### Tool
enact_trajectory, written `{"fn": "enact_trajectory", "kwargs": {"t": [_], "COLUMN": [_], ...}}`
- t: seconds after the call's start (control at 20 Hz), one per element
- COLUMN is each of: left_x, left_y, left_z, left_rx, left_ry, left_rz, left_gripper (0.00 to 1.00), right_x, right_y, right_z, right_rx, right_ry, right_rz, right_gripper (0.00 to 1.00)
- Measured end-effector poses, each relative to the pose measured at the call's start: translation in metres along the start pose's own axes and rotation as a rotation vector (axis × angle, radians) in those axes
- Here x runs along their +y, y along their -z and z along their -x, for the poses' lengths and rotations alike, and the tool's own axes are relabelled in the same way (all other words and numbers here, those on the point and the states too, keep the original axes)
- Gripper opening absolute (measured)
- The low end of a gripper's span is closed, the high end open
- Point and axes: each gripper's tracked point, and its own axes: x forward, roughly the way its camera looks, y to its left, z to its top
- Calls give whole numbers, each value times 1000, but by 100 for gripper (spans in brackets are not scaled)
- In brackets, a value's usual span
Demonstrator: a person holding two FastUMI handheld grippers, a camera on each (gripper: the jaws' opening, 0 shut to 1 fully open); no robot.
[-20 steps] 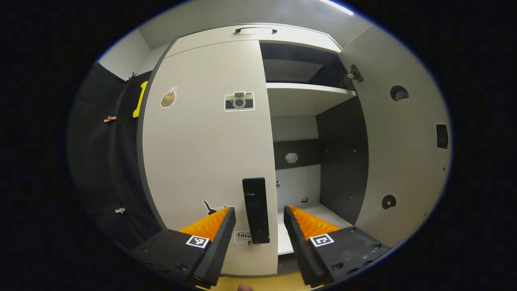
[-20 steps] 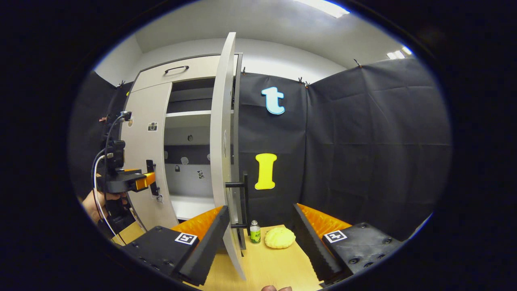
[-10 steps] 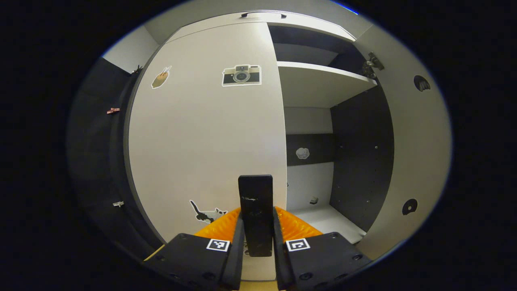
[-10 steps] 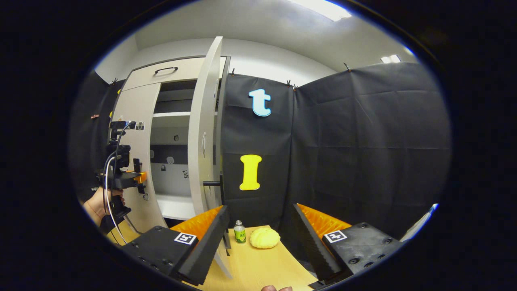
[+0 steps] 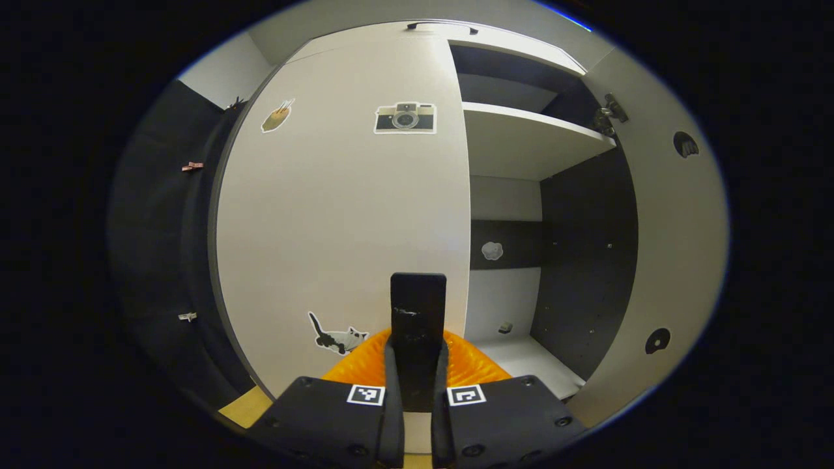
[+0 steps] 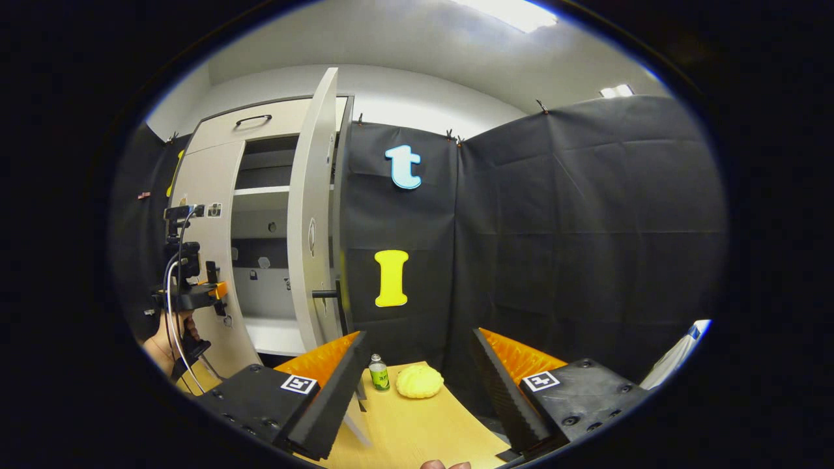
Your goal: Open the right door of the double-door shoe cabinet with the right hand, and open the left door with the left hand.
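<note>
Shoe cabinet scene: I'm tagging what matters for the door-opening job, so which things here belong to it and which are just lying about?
Belong to the job:
left door
left door handle, clamped by the left hand-held gripper
right door, already open
right door handle
right hand-held gripper, open and away from the handle

Just lying about:
small bottle
yellow bun-shaped thing

Left gripper view faces shoe cabinet (image 5: 339, 208) closely; right gripper view sees it from farther right

Right door (image 6: 311, 215): swung wide open
Left door (image 6: 205, 215): closed
Right gripper (image 6: 417, 384): fingers spread, empty
Left gripper (image 6: 218, 290): at left door's handle
</note>
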Motion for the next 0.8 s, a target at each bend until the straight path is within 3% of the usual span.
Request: {"fn": "enact_trajectory", "kwargs": {"t": [0.4,0.8], "left_x": [12,25], "left_y": [6,8], "left_z": [59,70], "left_rx": [44,79], "left_ry": [113,163], "left_rz": [20,35], "left_gripper": [18,18], "right_x": [29,50], "right_y": [-4,-8], "right_z": [-25,-24], "right_rx": [-8,-16], "right_ry": [-51,-65], "right_rz": [-7,-28], "right_gripper": [98,99]}}
